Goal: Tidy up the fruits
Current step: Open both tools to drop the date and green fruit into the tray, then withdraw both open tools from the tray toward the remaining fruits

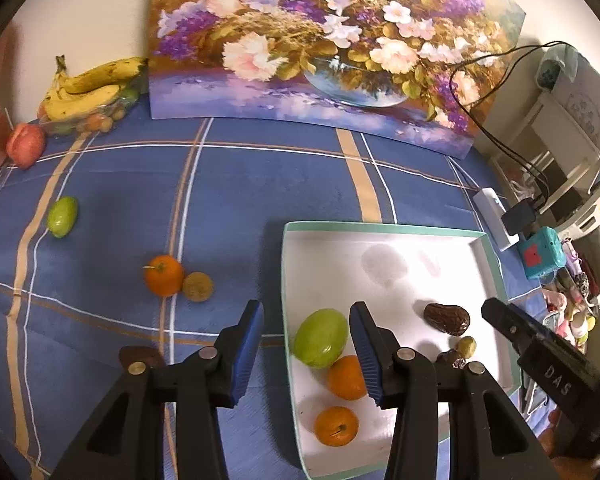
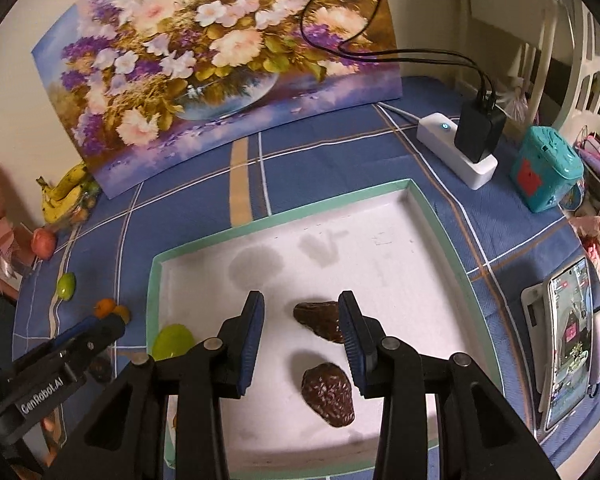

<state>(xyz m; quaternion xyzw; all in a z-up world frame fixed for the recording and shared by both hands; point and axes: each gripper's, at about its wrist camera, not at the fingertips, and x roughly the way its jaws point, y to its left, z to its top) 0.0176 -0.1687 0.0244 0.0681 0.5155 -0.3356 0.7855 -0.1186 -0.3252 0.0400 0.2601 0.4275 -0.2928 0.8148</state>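
Tray: shallow white cardboard box lid with a mint-green rim, lying on the blue plaid tablecloth.
Tray contents, left part: one glossy green oval fruit, touching an orange mandarin; a second orange mandarin nearer the front rim.
Tray contents, right part: two wrinkled dark brown dates; a small olive-green fruit beside another dark piece.
Loose on cloth: small green oval fruit far left; stemmed orange mandarin touching a brownish round fruit; a dark brown date by the left finger.
Back left corner: bunch of yellow bananas over a clear dish of small fruit; pinkish-red apple near it.
Left gripper: blue-padded jaws spread, nothing between them, hanging over the tray's left rim.
Right gripper: jaws apart, nothing pinched; dates lie on the tray floor below.
Backdrop: floral painting leaning on the wall.
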